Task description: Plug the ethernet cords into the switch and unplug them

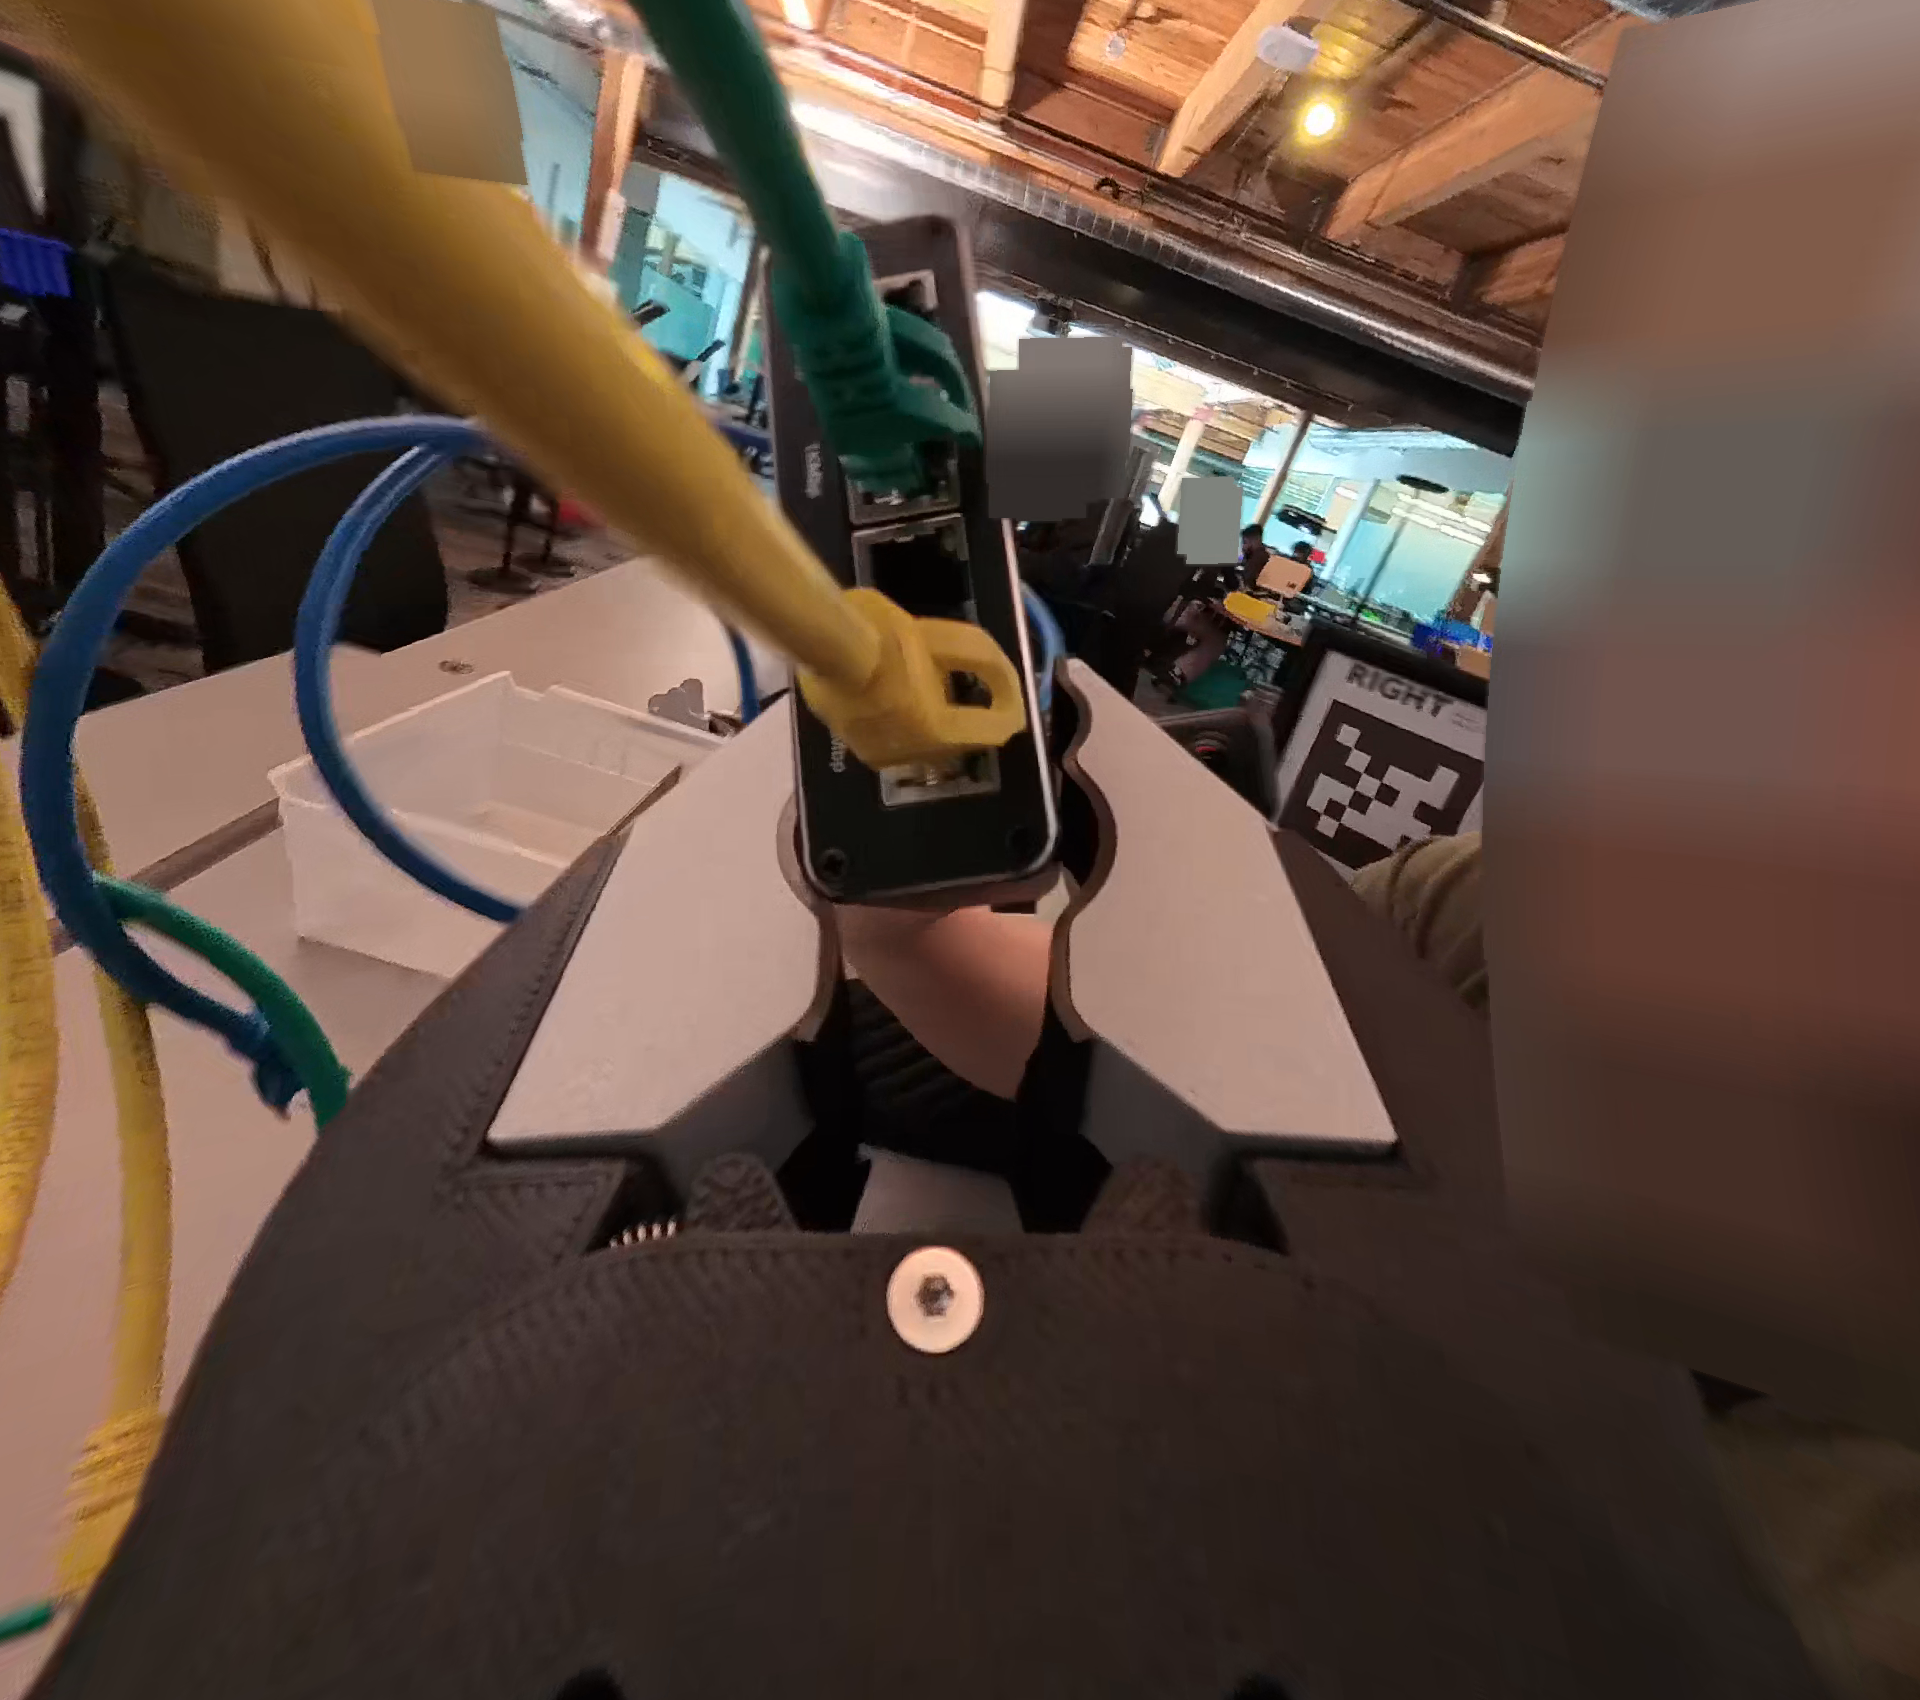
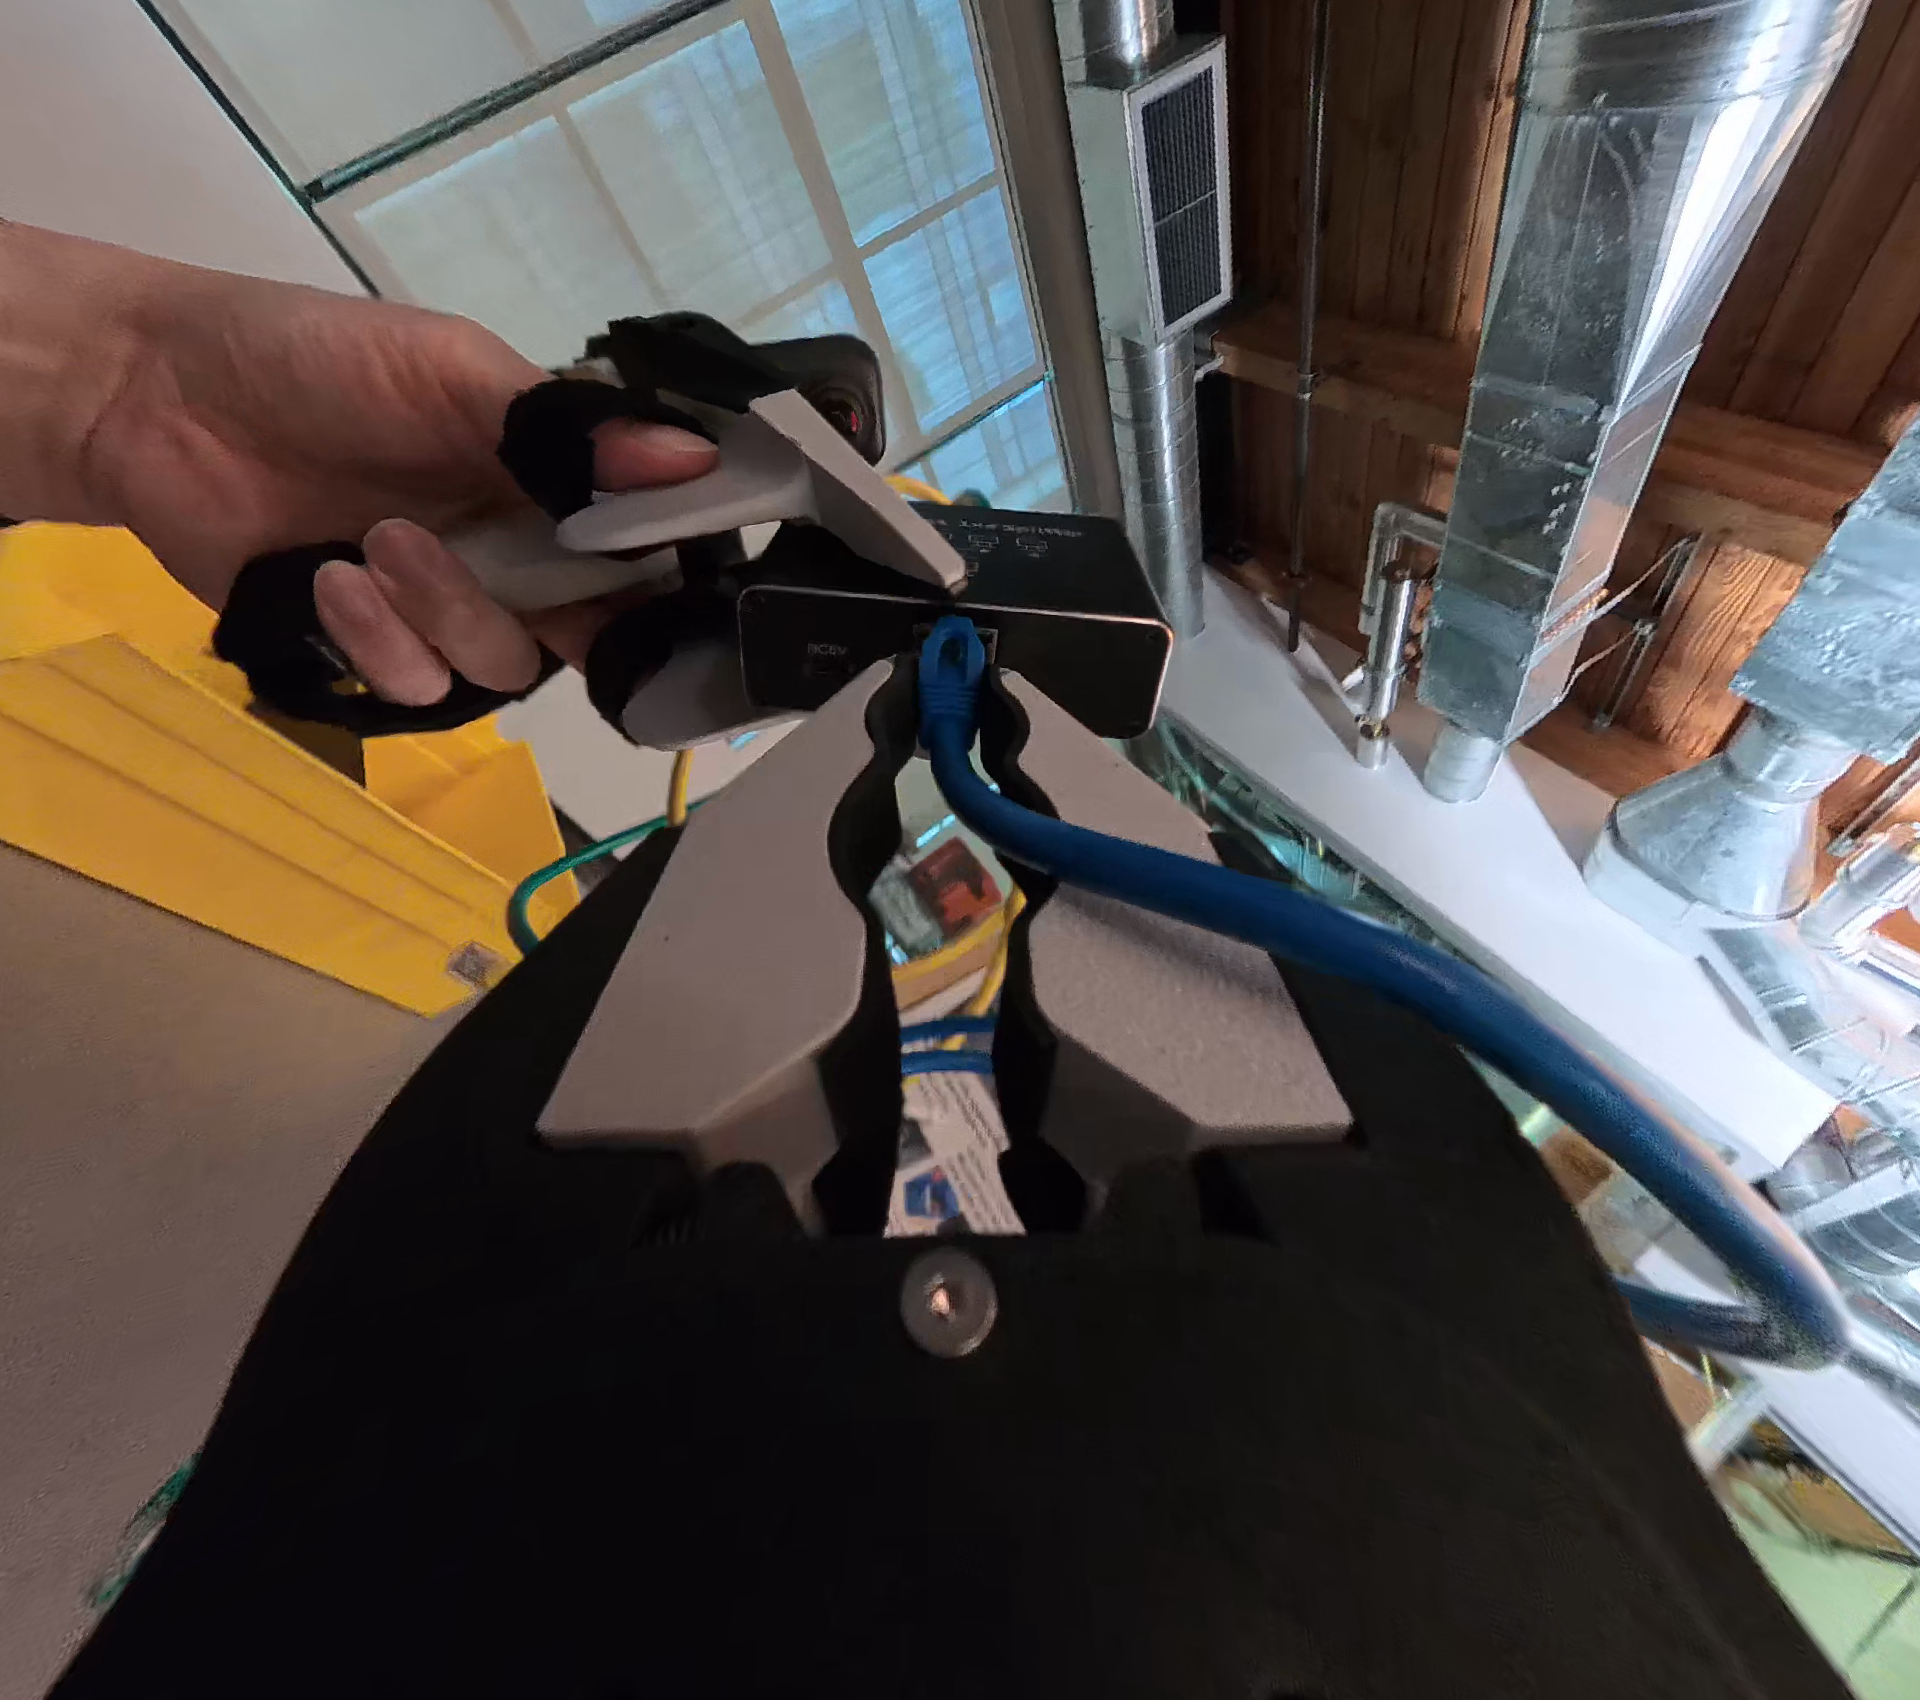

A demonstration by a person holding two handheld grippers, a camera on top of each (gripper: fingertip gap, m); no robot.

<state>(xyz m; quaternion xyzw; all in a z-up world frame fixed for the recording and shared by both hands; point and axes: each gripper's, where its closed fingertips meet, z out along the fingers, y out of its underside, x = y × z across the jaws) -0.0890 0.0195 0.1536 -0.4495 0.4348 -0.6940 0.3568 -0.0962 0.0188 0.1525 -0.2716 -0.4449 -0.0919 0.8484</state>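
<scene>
Your left gripper [image 1: 928, 829] pinches the black switch [image 1: 914, 611] by its near end, the two grey fingers pressed against its sides, and holds it lifted off the table with its port face toward the camera. From the left wrist view you see that face: a yellow cord [image 1: 644, 403] has its plug [image 1: 914, 700] seated in the nearest port, a green cord [image 1: 748, 92] has its plug [image 1: 857, 372] in a port farther along, and one port between them stands open. Both cords rise toward the upper left and blur close to the lens. A blue cord [image 1: 156, 611] loops at the left, in front of a clear plastic bin [image 1: 468, 809] on the white table [image 1: 208, 746]. At the right a board with a black-and-white marker [image 1: 1382, 767] shows on the other gripper.

The right wrist view shows what the left cannot: the opposite face of the switch [image 2: 1039, 663], where a blue plug [image 2: 951, 663] sits in a single port. Your right gripper [image 2: 951, 705] has its fingertips on either side of that plug, closed narrowly around it; whether they actually press it I cannot tell. The blue cord [image 2: 1351, 954] runs out to the right and curls down near the lens. Here your hand [image 2: 260, 455] also shows at the left, working the left gripper's [image 2: 831, 570] handle, with a yellow bin [image 2: 208, 767] behind and below it.
</scene>
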